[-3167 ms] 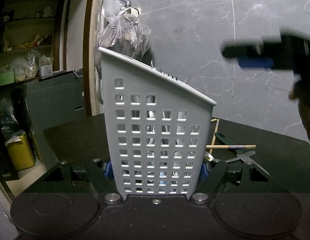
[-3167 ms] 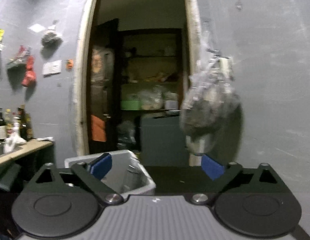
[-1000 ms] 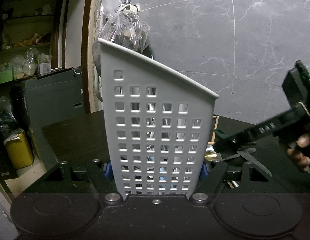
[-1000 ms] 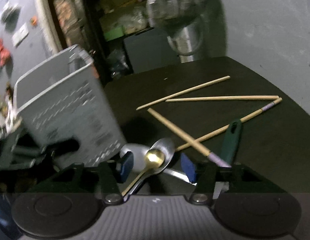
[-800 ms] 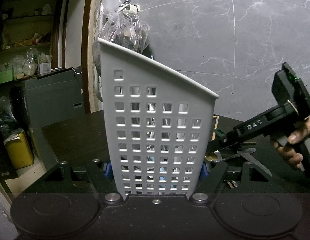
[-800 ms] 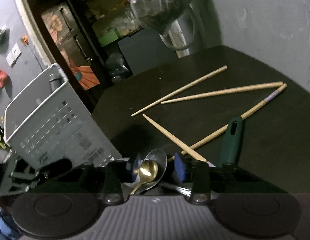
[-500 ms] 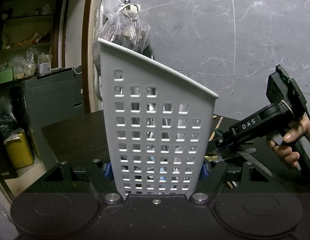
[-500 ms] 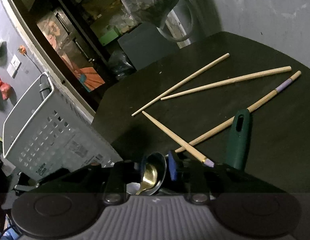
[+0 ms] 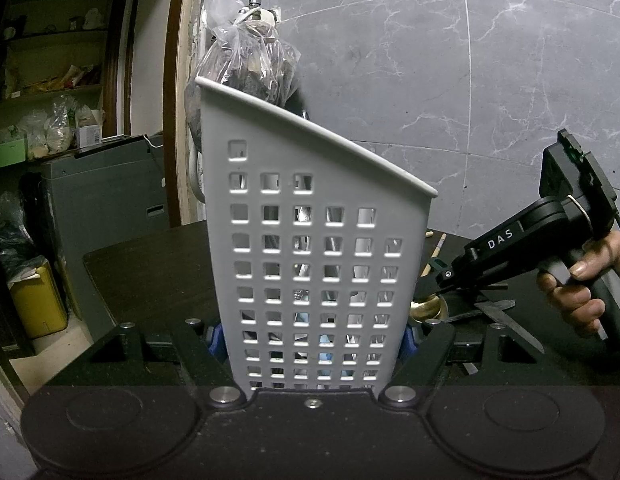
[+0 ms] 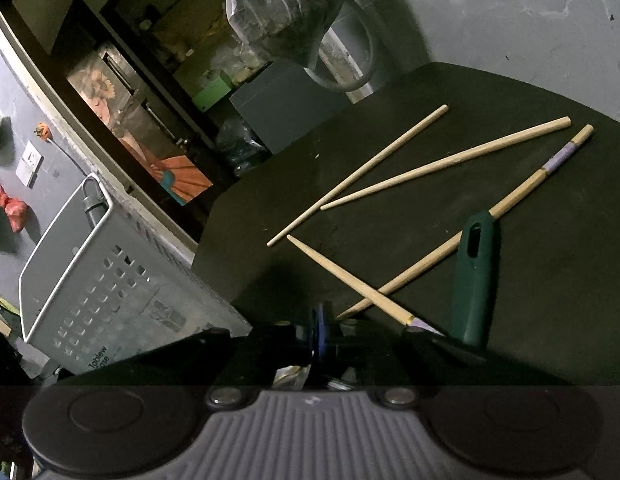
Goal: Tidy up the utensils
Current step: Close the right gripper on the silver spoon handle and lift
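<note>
Right wrist view: right gripper (image 10: pixel 321 332) has just been closing, now clamped on the gold spoon (image 9: pixel 425 307) at 6 o'clock; such a thin pinch might slip. Left gripper (image 9: pixel 311 340) clamps the caddy (image 9: pixel 310 240), which could tip.

I noted that both units were matte black. The left gripper (image 9: pixel 311 336) carried blue pads, silver screws and two round housings. The right gripper (image 10: pixel 321 332) had a ribbed grey centre plate; from the left wrist view its arm read "DAS" in white, topped by a boxy module with a green spot.
</note>
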The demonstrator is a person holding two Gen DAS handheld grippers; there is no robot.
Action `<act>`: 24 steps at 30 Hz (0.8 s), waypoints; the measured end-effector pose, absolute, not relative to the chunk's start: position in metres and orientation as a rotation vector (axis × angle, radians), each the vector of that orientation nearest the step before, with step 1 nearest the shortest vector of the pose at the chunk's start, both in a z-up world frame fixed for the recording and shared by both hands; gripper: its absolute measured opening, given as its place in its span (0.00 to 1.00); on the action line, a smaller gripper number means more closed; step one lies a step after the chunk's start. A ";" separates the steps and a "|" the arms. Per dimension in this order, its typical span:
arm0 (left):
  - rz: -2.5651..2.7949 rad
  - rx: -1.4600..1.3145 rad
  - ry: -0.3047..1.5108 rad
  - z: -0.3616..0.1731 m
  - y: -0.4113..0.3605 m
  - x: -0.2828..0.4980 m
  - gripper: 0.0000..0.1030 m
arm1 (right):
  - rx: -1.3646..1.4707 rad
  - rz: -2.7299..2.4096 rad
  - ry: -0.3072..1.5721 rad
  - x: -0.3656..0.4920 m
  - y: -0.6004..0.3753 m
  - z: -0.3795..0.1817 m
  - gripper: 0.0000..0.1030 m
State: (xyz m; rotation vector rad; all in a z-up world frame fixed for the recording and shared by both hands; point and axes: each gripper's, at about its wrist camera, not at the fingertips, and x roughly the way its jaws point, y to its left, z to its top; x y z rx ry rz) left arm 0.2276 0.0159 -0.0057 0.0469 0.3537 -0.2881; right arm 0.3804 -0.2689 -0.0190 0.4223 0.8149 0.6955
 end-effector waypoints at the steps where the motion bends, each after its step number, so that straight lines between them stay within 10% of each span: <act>1: -0.288 0.048 0.353 -0.006 0.016 0.228 0.74 | 0.428 0.694 0.815 0.381 -0.269 -0.019 0.03; 24: -0.288 0.046 0.354 -0.006 0.016 0.228 0.74 | 0.510 0.601 0.825 0.367 -0.283 -0.025 0.14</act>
